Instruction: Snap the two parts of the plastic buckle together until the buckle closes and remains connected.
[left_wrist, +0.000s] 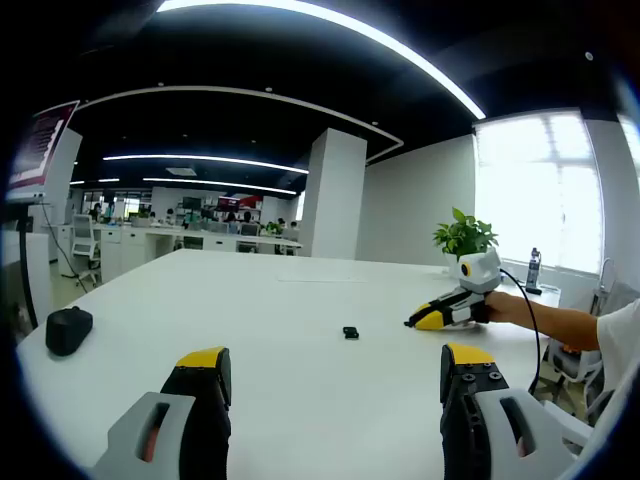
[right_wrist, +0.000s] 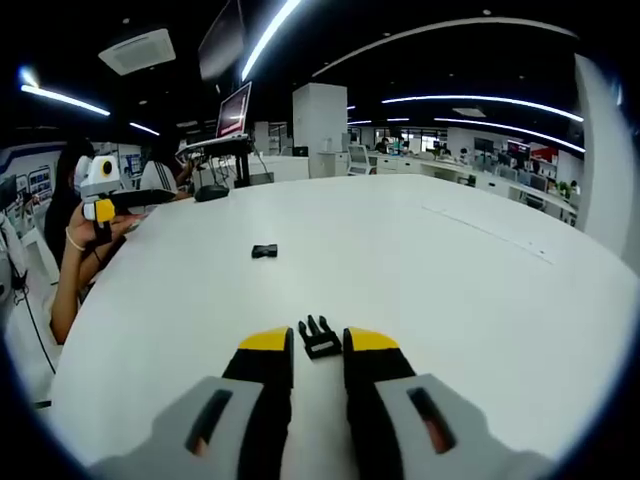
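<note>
The large white table (left_wrist: 300, 330) serves as the reference surface for all items. In the left gripper view, the left gripper (left_wrist: 335, 375) rises from the bottom edge with its two grey, yellow-tipped jaws set wide apart and nothing between them; it is released. Beyond it, near the middle of the table, lies a small black plastic buckle part (left_wrist: 351, 332), flat on the surface and well apart from both jaws. The same part appears in the right gripper view as a small dark piece (right_wrist: 264, 251) on the table, farther out than the right gripper. In the right gripper view, the right gripper (right_wrist: 318, 345) has its yellow-tipped jaws drawn close together, with a second black plastic buckle part with prongs (right_wrist: 318, 337) positioned at the jaw tips, prongs pointing away from the camera; the part sits on or just above the table, and whether the jaws actually clamp it cannot be determined. The right gripper also shows in the left gripper view (left_wrist: 425, 321), held by a person's hand (left_wrist: 505, 306) to the right of the table centre, low over the surface. A dark rounded object (left_wrist: 68, 329) rests near the table's left edge in the left gripper view. A green potted plant (left_wrist: 464, 236) stands at the far right side of the table.
</note>
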